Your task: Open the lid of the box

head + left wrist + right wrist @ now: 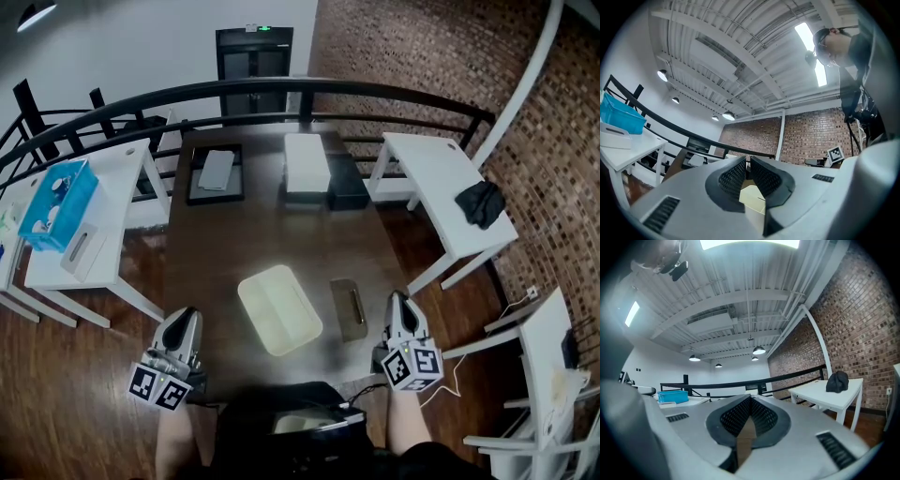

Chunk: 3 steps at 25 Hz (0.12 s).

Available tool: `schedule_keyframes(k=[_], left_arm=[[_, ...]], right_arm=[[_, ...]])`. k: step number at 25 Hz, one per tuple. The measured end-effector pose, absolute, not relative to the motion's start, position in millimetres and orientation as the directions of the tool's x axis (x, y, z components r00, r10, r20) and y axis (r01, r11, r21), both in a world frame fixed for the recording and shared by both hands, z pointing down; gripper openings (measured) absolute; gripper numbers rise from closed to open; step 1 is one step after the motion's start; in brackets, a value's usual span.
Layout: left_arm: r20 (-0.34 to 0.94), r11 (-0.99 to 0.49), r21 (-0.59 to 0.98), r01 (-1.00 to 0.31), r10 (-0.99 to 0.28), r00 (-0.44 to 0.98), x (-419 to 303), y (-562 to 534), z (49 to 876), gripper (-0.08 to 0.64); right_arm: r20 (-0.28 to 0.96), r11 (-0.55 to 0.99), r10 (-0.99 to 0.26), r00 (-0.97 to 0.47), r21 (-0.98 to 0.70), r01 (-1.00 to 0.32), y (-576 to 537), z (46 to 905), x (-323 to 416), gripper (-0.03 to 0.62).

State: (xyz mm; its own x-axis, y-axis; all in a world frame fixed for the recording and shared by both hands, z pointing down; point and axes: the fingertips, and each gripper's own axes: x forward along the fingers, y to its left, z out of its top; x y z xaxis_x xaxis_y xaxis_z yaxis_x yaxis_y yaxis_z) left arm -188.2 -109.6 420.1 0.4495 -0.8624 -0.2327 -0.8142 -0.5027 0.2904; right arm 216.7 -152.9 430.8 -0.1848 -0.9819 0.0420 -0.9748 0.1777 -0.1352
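Note:
The box [279, 309] is a shallow cream container with its lid on, lying at an angle in the middle of the dark table [281, 234]. Just to its right lies a small olive-brown block [348, 308]. My left gripper [185, 316] hangs off the table's near left corner, well clear of the box, shut and empty. In the left gripper view its jaws [747, 160] tilt upward, and a corner of the cream box [752, 194] shows low between them. My right gripper [398, 302] is beside the brown block, shut with nothing in it [750, 397].
At the table's far end stand a white box [307, 162], a black box [347, 180] and a black tray [216, 172]. White side tables flank it: the left one [94, 225] bears a blue bin [58, 203], the right one [445, 187] a black cloth [481, 202]. A black railing [281, 89] curves behind.

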Motion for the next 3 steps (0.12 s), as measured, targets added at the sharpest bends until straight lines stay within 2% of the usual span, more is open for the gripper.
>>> schedule_keyframes(k=[3], left_arm=[[-0.223,-0.500,0.293,-0.815,-0.864,0.451,-188.4,-109.2,423.4,0.021]], right_arm=[[0.049,0.170,-0.983,-0.178,-0.134,-0.976,-151.9,433.3,218.8,0.001]])
